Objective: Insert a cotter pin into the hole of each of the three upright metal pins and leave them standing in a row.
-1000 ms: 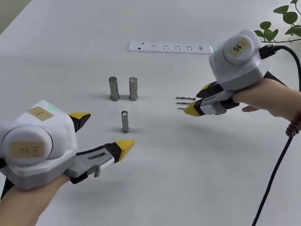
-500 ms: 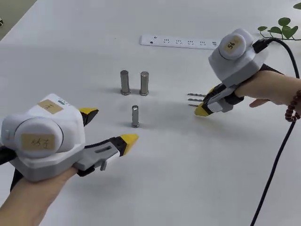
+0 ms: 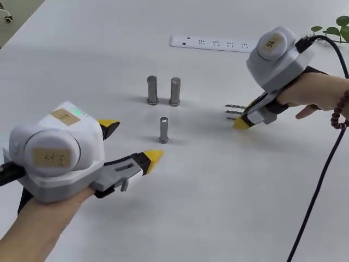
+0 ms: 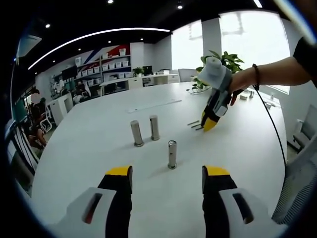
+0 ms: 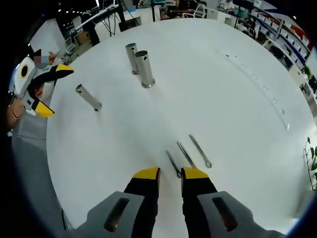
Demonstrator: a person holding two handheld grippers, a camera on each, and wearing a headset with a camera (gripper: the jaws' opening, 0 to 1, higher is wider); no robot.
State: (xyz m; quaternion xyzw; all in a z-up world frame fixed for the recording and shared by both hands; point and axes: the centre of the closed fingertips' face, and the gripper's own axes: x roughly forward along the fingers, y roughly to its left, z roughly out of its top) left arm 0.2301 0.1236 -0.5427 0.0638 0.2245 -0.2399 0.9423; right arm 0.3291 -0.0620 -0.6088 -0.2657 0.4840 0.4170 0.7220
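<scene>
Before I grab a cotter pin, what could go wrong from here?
The three thin metal cotter pins lie close together by the right gripper; its narrowly open jaws might catch two or scatter them. The nearest upright silver metal pin stands free before the open left gripper; a bump could topple it.

You're in an open-plan office. The big white table (image 4: pixel 247 148) in front of you has a power strip (image 3: pixel 212 42) lying near its far edge. Beyond the table, display shelves (image 4: pixel 94 62) line the wall, with desks (image 4: pixel 124 84) in front of them. Past the table's right end are a potted plant (image 4: pixel 230 60) and a tall bright window (image 4: pixel 247 29). Spotlights (image 4: pixel 110 2) dot the dark ceiling above the table.
</scene>
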